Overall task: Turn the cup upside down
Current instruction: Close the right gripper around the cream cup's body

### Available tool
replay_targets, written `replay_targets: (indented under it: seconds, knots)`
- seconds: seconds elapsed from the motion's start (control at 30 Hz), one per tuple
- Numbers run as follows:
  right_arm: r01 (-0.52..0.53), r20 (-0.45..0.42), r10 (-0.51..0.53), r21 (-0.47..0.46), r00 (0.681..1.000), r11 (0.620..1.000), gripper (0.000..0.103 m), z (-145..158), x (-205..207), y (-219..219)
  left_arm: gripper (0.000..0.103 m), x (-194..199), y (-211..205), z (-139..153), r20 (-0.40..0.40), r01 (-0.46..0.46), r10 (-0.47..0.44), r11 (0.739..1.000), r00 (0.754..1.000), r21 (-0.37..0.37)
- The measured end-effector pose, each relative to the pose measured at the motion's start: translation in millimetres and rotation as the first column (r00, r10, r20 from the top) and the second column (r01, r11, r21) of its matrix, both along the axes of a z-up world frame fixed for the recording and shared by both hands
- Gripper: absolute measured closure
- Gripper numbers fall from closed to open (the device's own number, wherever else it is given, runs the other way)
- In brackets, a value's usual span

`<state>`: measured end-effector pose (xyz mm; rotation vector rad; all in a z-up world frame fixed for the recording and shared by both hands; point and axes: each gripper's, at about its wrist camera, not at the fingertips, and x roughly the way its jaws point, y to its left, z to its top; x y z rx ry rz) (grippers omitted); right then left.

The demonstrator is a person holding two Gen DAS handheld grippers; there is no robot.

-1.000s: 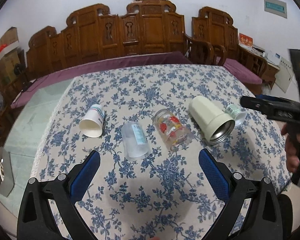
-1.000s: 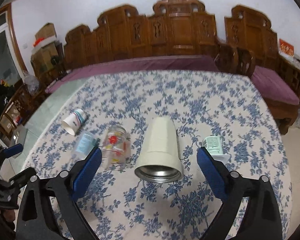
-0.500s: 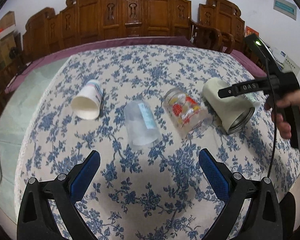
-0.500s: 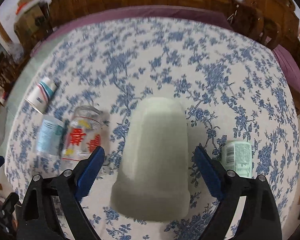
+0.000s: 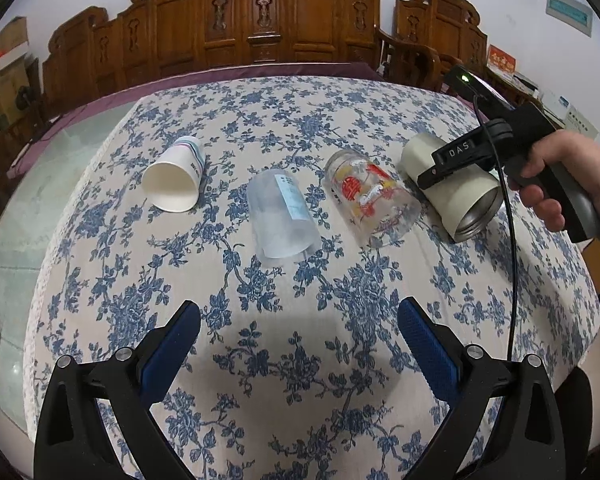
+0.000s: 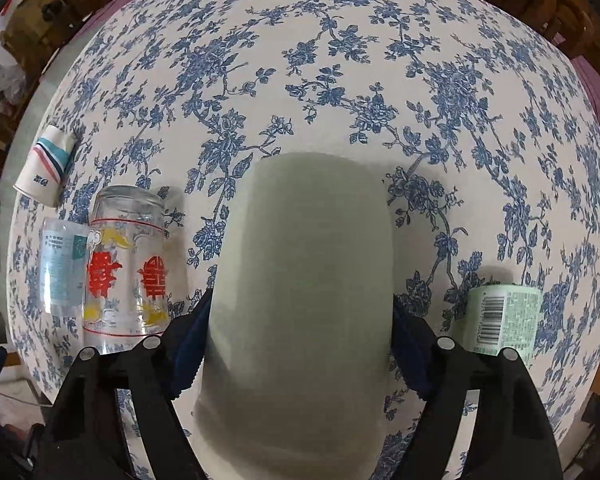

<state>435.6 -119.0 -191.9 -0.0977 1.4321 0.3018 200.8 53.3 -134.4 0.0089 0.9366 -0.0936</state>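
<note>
Several cups lie on their sides on the floral tablecloth (image 5: 300,360): a white paper cup (image 5: 176,184), a frosted plastic cup (image 5: 280,216), a printed glass (image 5: 372,196) and a cream steel-lined cup (image 5: 456,196). My right gripper (image 6: 300,344) straddles the cream cup (image 6: 304,280), one blue pad on each side; whether the pads touch it is unclear. It shows from outside in the left wrist view (image 5: 460,156). My left gripper (image 5: 300,344) is open and empty, near the table's front edge.
A small green-labelled cup (image 6: 504,316) lies right of the cream cup. The printed glass (image 6: 124,272), frosted cup (image 6: 60,268) and paper cup (image 6: 44,164) lie to its left. Carved wooden chairs (image 5: 260,20) stand behind the table.
My right gripper has come down over the cream cup until its pads flank the cup. My left gripper has edged forward and stays open.
</note>
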Motion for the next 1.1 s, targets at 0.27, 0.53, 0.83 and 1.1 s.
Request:
replay_targets:
  seconds: [0.27,0.53,0.83,1.1]
  knots:
    - [0.01,0.057,-0.014,0.063,0.998,0.998,0.025,23.3,-39.3,-25.4,0.008,-12.9,-0.5,13.9,0.027,0.0,0.0,1.0,1.0,-0.013]
    - [-0.073,0.109,0.059,0.127,0.992,0.989,0.025,43.5,-110.6,-2.0,0.008,-29.8,0.2,22.8,0.046,-0.015,0.016,1.0,0.999,-0.026]
    - [-0.081,0.089,0.064,0.205,0.994,0.975,0.024,23.9,-171.8,27.1,0.008,-43.0,13.5,24.9,0.05,-0.045,0.045,0.999,0.998,-0.016]
    - [-0.084,0.067,0.072,0.192,0.995,0.978,0.024,1.2,-182.7,45.0,0.008,-49.8,16.1,30.6,0.054,-0.06,0.06,0.998,0.997,-0.005]
